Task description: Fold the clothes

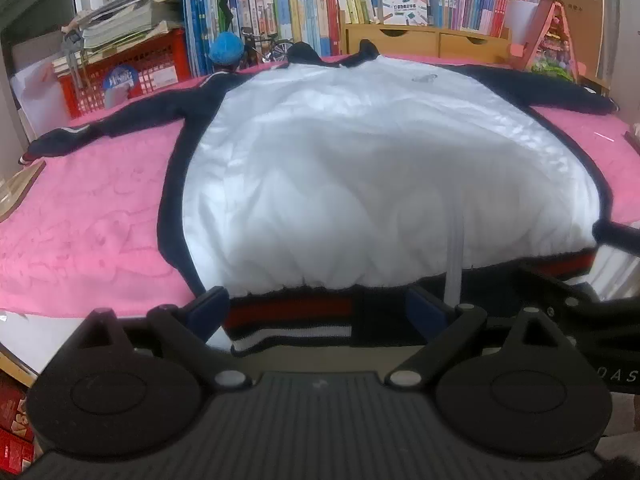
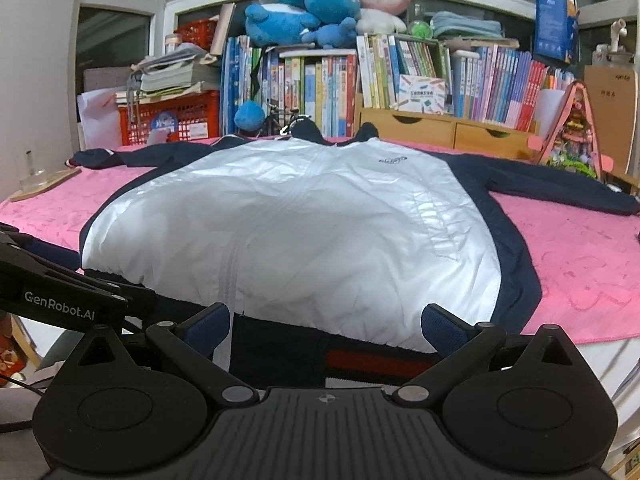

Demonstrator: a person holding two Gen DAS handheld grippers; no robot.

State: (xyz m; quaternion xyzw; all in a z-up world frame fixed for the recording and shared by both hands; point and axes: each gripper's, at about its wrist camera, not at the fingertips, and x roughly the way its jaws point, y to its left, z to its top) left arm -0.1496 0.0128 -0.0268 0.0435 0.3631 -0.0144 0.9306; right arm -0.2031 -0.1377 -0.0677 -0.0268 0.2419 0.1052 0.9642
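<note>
Jacket (image 1: 360,168) flat, claws (image 1: 318,308) seemingly apart.

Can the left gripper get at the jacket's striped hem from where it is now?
Probably yes. The left gripper is open, with the striped hem of the jacket lying right between its fingers at the near table edge. Nothing sits in between; the right gripper is off to the side.
</note>
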